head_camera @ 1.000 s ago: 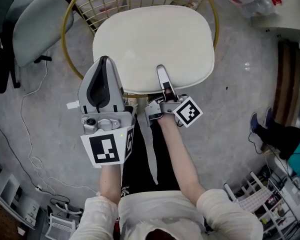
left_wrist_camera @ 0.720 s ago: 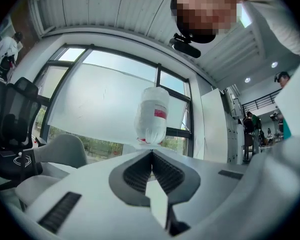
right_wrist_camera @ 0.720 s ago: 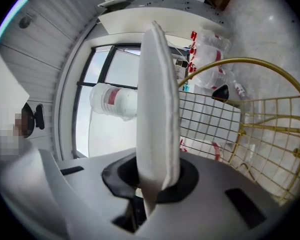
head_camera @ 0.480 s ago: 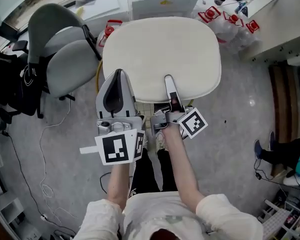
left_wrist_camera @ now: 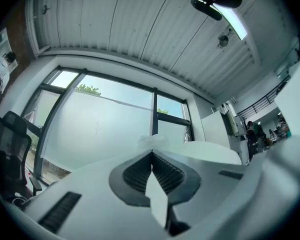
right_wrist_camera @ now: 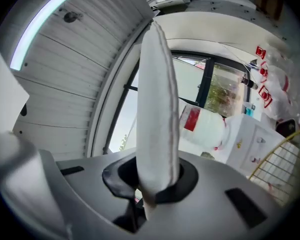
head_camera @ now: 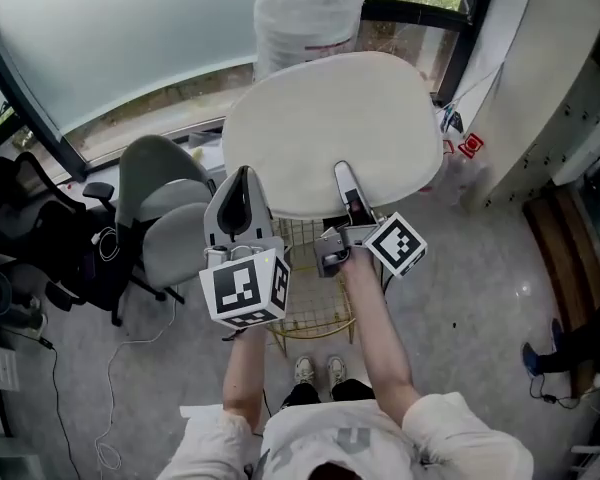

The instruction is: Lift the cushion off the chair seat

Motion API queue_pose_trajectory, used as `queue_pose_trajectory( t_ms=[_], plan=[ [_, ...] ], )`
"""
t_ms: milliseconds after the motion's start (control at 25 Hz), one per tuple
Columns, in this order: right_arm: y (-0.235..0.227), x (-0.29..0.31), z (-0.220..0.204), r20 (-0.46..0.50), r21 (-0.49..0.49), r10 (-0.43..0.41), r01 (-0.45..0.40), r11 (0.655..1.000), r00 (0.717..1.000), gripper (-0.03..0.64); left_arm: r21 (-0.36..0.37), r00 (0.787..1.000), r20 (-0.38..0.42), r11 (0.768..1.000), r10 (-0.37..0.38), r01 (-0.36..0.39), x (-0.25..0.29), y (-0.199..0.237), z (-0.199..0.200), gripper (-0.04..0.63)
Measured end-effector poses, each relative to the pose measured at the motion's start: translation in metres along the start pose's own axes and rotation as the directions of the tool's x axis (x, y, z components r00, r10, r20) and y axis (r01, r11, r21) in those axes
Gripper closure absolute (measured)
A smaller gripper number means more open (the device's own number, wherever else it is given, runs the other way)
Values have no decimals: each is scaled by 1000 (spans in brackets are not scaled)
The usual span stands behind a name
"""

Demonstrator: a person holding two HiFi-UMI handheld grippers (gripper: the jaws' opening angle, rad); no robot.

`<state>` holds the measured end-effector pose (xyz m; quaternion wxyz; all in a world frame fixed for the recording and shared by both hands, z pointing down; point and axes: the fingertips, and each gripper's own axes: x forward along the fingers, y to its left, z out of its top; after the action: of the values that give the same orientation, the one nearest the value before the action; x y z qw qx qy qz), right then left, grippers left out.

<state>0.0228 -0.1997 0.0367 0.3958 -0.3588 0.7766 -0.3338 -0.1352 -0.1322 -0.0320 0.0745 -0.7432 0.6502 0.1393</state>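
Observation:
The cream cushion (head_camera: 330, 128) hangs in the air, well above the gold wire chair (head_camera: 315, 303), whose seat shows bare below my hands. My left gripper (head_camera: 242, 186) is shut on the cushion's near edge at the left. My right gripper (head_camera: 347, 176) is shut on the same edge at the right. In the left gripper view a thin wedge of the cushion (left_wrist_camera: 157, 204) sits pinched between the ridged pads of the left gripper (left_wrist_camera: 151, 156). In the right gripper view the cushion (right_wrist_camera: 157, 99) stands edge-on, rising out of the clamped right gripper (right_wrist_camera: 155, 184).
A grey shell chair (head_camera: 165, 218) stands left of the wire chair, and a black office chair (head_camera: 30, 238) further left. A white wrapped bundle (head_camera: 305, 13) sits by the window behind the cushion. A pale cabinet (head_camera: 570, 98) stands at the right. The person's shoes (head_camera: 315, 370) are under the arms.
Both grippers have risen together with the cushion, which has come up off the wire chair seat. The chair now shows far below.

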Motion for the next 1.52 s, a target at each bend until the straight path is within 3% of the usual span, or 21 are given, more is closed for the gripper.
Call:
queue_pose_trajectory(
  t_ms=[80, 320, 480, 720, 840, 1000, 1240, 1400, 1520],
  plan=[
    [31, 1, 11, 4, -48, 21, -21, 999, 1000, 574, -14, 1000, -5, 1000, -21, 21, -6, -6, 19, 581],
    [104, 7, 39, 14, -240, 77, -71, 968, 997, 574, 17, 997, 74, 999, -36, 35, -12, -17, 79, 581],
    [129, 5, 57, 38, -395, 67, -47, 917, 997, 574, 54, 993, 119, 998, -25, 19, -13, -17, 108, 581],
    [155, -12, 85, 113, -569, 67, 9, 823, 991, 574, 22, 990, 137, 999, -28, 25, -14, -24, 118, 581],
    [161, -21, 83, 137, -665, 50, 55, 744, 989, 574, 45, 990, 140, 999, -23, 17, -23, -24, 120, 581],
    [166, -30, 79, 164, -783, 13, 122, 610, 986, 574, 48, 992, 123, 999, -10, 4, -26, -24, 114, 581],
    [155, -46, 63, 182, -880, -35, 178, 440, 983, 574, 21, 991, 128, 999, -32, 29, -31, -31, 93, 581],
    [150, -53, 53, 179, -914, -60, 189, 359, 982, 574, 12, 991, 125, 999, -45, 44, -31, -37, 83, 581],
    [146, -56, 47, 173, -926, -75, 188, 328, 982, 574, 18, 992, 117, 999, -53, 52, -30, -42, 79, 581]
  ],
)
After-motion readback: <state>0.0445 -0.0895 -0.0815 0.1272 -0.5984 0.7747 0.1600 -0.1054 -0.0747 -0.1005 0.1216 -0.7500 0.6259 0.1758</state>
